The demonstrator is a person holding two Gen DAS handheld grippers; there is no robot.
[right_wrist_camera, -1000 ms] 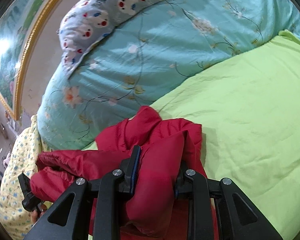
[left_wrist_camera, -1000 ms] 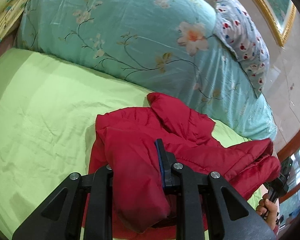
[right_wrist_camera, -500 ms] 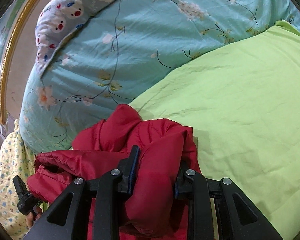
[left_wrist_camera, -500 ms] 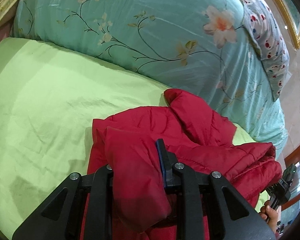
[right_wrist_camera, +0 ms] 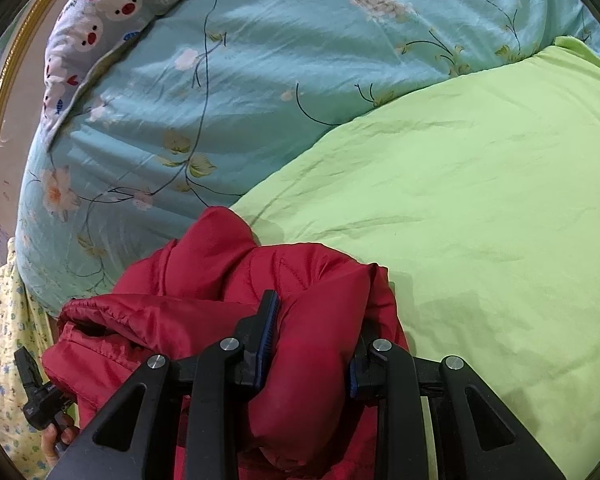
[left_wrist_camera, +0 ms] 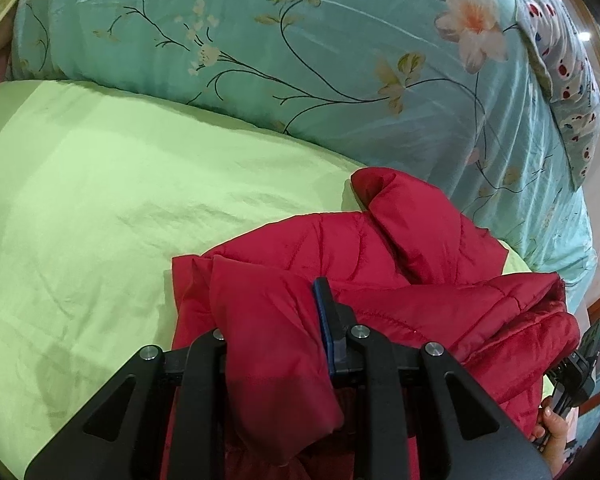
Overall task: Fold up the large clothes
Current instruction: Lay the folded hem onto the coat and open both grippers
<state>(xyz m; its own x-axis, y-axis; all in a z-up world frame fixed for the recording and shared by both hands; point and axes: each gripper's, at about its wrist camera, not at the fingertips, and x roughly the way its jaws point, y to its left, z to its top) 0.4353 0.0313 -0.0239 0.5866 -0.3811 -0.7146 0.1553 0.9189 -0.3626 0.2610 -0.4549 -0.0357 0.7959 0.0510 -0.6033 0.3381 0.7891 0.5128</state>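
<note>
The red padded jacket (left_wrist_camera: 380, 264) lies bunched on the green bed sheet (left_wrist_camera: 120, 200), at the side of the bed nearest the teal floral quilt (left_wrist_camera: 300, 60); one rounded fold of it points toward the quilt and stops just short of it. The left claw (left_wrist_camera: 276, 320) is clamped on a thick fold of the jacket — the padded fabric fills the gap between the two fingers and bulges down over the black frame. The right claw (right_wrist_camera: 312, 344) is likewise clamped on a fold of the same garment, with the blue pad of one finger pressed against the red fabric. Both claws grip the jacket along its near edge; the rest of the garment lies in loose ridges between them and the quilt. A grey pillow with a cartoon print (right_wrist_camera: 100, 20) rests on top of the quilt. In the left wrist view, the person's right hand (left_wrist_camera: 552, 436) appears at the lower right, holding a black handle.
</note>
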